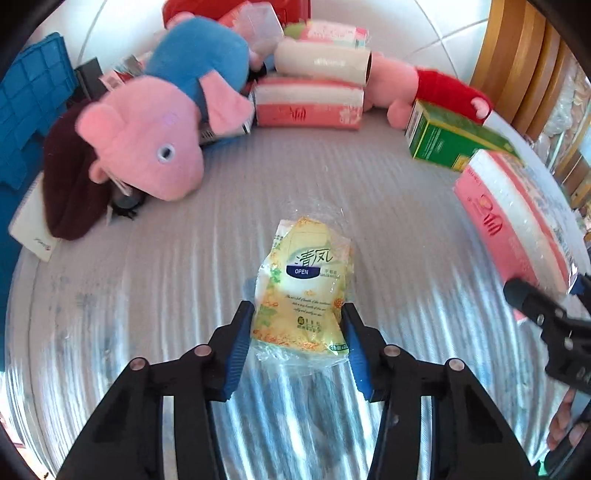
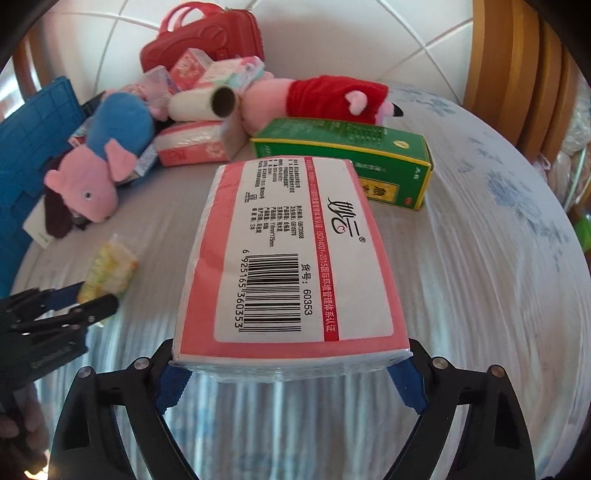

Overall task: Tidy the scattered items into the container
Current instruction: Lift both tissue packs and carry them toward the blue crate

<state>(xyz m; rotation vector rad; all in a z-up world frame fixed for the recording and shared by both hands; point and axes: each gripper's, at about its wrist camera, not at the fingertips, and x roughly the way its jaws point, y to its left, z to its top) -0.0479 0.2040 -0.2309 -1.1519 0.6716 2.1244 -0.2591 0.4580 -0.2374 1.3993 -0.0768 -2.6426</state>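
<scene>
My left gripper point(image 1: 297, 310) is shut on a small yellow tissue pack point(image 1: 303, 280), its blue pads pressing the crumpled sides and holding it just above the grey striped bed cover point(image 1: 184, 295). My right gripper point(image 2: 290, 365) is shut on a large pink-and-white tissue pack point(image 2: 291, 258), barcode side up, gripped across its near end. In the right wrist view the left gripper point(image 2: 96, 299) and the yellow tissue pack point(image 2: 110, 273) show at the left. The blue lattice crate point(image 1: 33, 103) stands at the far left edge of the bed.
A pink-and-blue plush pig point(image 1: 162, 122), a red-dressed plush pig point(image 2: 325, 96), a white roll point(image 2: 203, 103), another pink tissue pack point(image 1: 306, 103), a green box point(image 2: 351, 155) and a red bag point(image 2: 207, 33) lie at the back. A wooden frame point(image 2: 517, 74) runs along the right.
</scene>
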